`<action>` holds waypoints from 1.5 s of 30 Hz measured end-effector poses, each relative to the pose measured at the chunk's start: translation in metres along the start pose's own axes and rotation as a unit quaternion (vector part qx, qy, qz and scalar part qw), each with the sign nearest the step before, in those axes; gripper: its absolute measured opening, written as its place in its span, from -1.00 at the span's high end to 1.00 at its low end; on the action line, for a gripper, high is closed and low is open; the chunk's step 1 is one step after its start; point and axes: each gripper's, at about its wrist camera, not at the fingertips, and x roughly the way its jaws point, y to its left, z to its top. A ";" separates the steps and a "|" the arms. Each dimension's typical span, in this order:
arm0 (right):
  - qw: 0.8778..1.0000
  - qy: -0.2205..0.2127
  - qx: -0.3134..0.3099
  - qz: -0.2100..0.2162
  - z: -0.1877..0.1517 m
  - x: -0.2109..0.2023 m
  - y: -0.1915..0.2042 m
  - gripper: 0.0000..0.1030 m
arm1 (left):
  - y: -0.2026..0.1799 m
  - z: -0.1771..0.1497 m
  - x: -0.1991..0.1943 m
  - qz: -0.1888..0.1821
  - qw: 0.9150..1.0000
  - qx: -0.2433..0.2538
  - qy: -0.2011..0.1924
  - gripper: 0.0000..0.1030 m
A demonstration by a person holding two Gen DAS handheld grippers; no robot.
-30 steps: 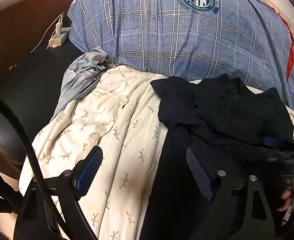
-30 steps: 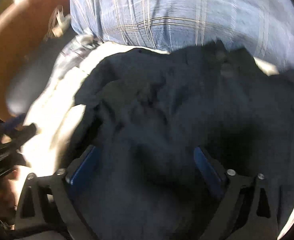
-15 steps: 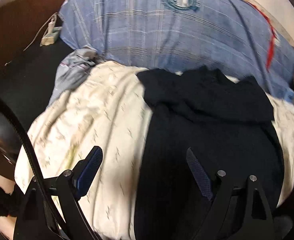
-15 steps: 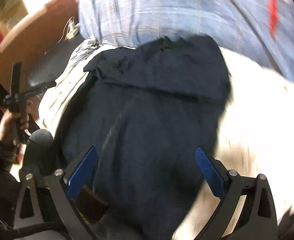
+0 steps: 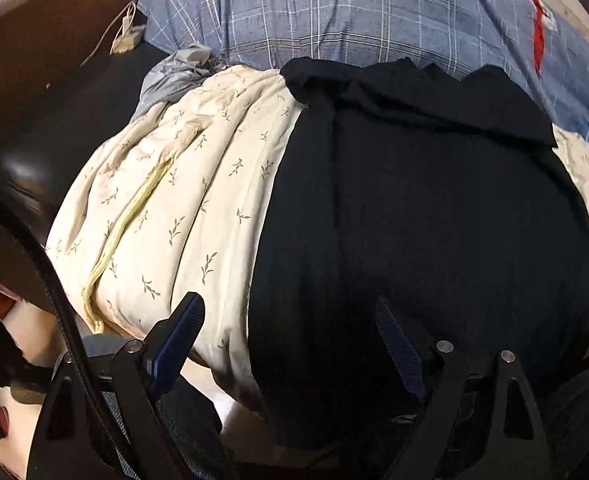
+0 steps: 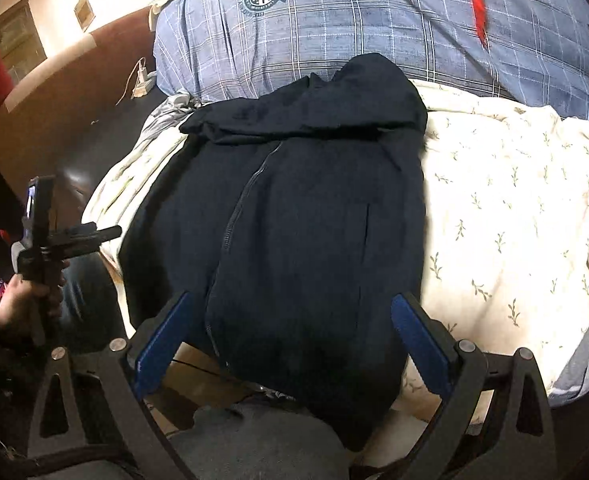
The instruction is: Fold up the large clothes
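A dark navy zip-up hooded jacket (image 6: 306, 216) lies spread flat on a cream leaf-print quilt (image 6: 506, 216), hood toward the far side, zipper running down its middle. It also shows in the left wrist view (image 5: 426, 240), on the quilt (image 5: 182, 208). My right gripper (image 6: 290, 328) is open and empty, held over the jacket's near hem. My left gripper (image 5: 290, 336) is open and empty, over the jacket's near left edge. The left gripper also shows at the left in the right wrist view (image 6: 42, 236), held in a hand.
A blue plaid pillow or duvet (image 6: 374, 28) with a round crest lies behind the jacket. A grey garment (image 5: 174, 76) is bunched at the quilt's far left. A white power strip (image 5: 126, 36) and a brown headboard (image 5: 54, 40) stand left. A dark chair (image 6: 254, 440) is near.
The jacket was bunched up and is now spread flat with the hood at the far end. Both grippers have pulled back toward the near edge, and the right wrist view has steadied.
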 end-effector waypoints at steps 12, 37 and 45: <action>0.995 0.028 0.048 -0.084 -0.032 0.010 -0.028 -0.93 | 0.009 -0.038 0.009 -0.030 0.999 -0.012 0.034 -0.69; 0.994 0.048 0.099 0.013 -0.088 0.037 -0.096 -0.93 | 0.037 -0.092 0.103 -0.015 0.971 -0.032 0.235 -0.70; 0.997 0.025 0.073 0.010 -0.074 0.022 -0.093 -0.93 | 0.039 -0.087 0.097 -0.067 0.978 -0.035 0.196 -0.70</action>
